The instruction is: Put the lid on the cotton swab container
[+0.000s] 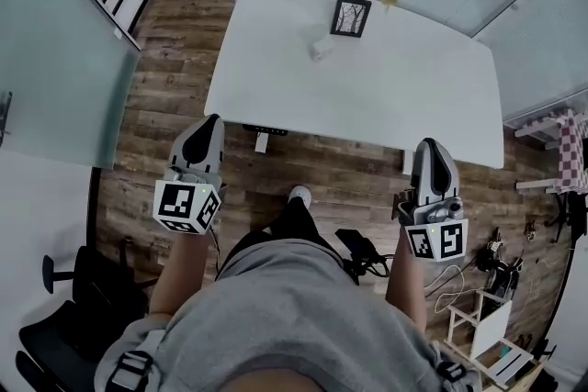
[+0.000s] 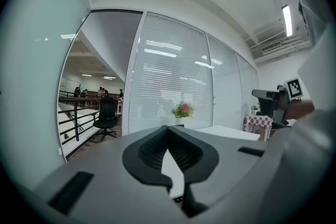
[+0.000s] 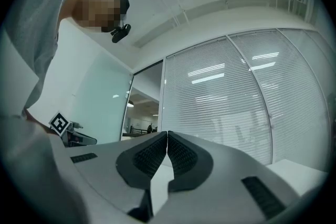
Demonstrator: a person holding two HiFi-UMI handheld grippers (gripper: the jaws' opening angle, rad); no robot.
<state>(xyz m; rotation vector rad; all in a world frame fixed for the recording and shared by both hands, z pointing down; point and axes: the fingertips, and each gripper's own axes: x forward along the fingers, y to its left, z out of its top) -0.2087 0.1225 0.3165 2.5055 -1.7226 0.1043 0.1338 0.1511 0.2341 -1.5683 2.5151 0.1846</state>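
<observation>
Well ahead of the left gripper point(image 1: 212, 120) and the right gripper point(image 1: 430, 145), on the table's point(image 1: 413, 87) far half, a small white container point(image 1: 319, 49) sits just before a black picture frame point(image 1: 350, 16). It is too small to tell its long axis or facing. Both grippers are closed on nothing, over the wooden floor point(image 1: 175, 87), short of the table's near edge. Open tabletop lies between.

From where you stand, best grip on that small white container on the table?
Likely across its sides, from the near edge of the table: the small white container has the picture frame just behind it and bare top in front. Too small to tell lid from body. The left gripper and right gripper are shut; open one first.
</observation>
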